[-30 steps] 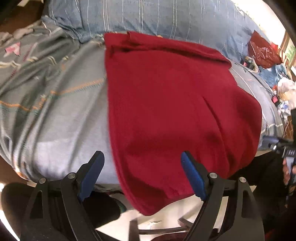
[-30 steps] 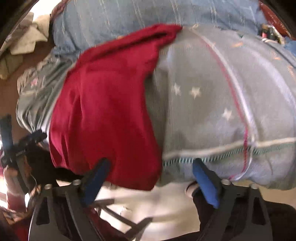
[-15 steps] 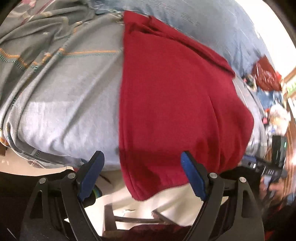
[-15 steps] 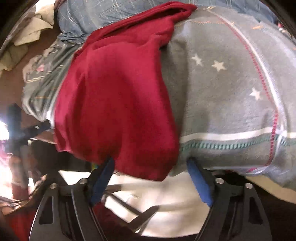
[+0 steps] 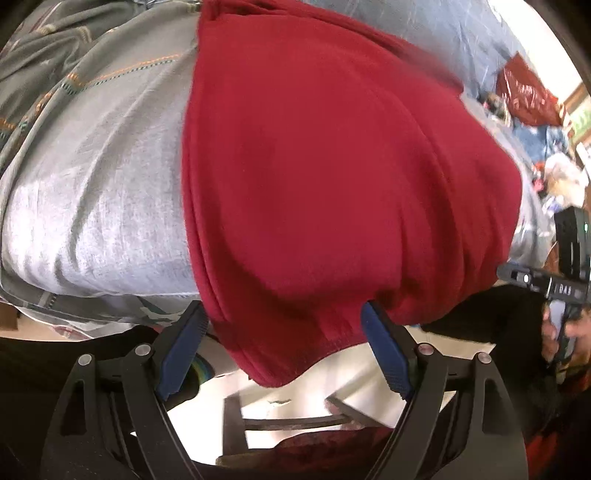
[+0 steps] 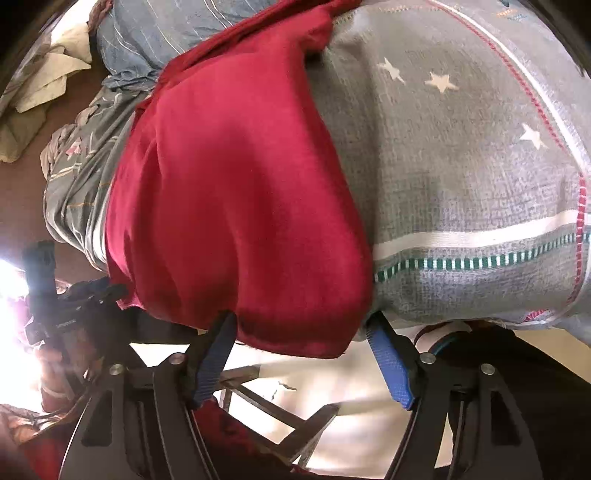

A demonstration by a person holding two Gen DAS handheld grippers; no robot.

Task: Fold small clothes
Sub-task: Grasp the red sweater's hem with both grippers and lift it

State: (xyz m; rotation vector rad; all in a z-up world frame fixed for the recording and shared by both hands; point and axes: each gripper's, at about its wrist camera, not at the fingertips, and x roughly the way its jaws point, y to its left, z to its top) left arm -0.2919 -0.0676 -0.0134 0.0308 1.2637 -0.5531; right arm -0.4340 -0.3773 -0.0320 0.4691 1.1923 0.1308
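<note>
Fingers of the left gripper (image 5: 284,332) stand wide apart with nothing clamped between them: the blue pads (image 5: 181,354) sit to either side of the hanging hem of the red garment (image 5: 332,177), and whether the pads touch the cloth cannot be told. That garment lies spread on the grey bed cover (image 5: 96,192) and droops over the near edge of the bed, its lower hem hanging free between the two fingers. To the left of the garment the cover shows bare, with orange and green stitched lines. At the far right of the left wrist view the other gripper appears, held in a hand (image 5: 565,332). The right gripper (image 6: 299,339) is likewise spread wide and grips nothing; its blue pads (image 6: 389,365) bracket the right lower corner of the red garment (image 6: 236,206), which hangs past the edge of the bed. To the right of the garment the grey bed cover (image 6: 461,177) shows white stars, a white band and a green dashed stripe. A blue striped pillow (image 6: 177,33) lies beyond the garment's far end.
</note>
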